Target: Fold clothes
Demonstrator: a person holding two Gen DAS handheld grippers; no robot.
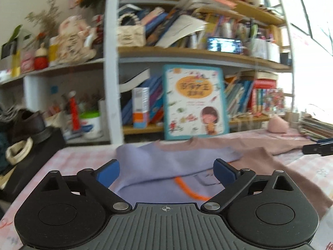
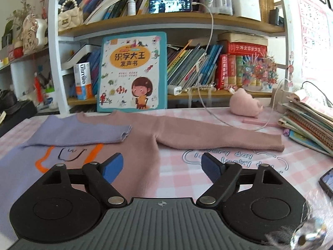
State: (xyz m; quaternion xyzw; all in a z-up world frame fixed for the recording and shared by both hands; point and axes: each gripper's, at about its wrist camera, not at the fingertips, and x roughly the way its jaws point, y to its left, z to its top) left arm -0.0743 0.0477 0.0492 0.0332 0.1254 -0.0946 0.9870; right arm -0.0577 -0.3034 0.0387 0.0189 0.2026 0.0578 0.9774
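While the sweater (image 2: 133, 139) lies flat on the pink checked tablecloth (image 2: 208, 166) in front of the bookshelf (image 2: 166, 23), its lilac sleeve (image 2: 83, 134) is folded across the chest and its dusty-pink sleeve (image 2: 224, 138) stretches out to the side, its cuff ending near a stack of notebooks (image 2: 308, 120). The left gripper (image 1: 166, 171) hangs above the lilac part with its jaws spread wide and nothing between them, and the right gripper (image 2: 162, 166) hangs over the sweater's pink edge, jaws likewise apart and empty. A picture book (image 2: 133, 73) stands upright just behind the collar, and a pink plush toy (image 2: 245, 104) sits on the cloth beyond the outstretched sleeve.
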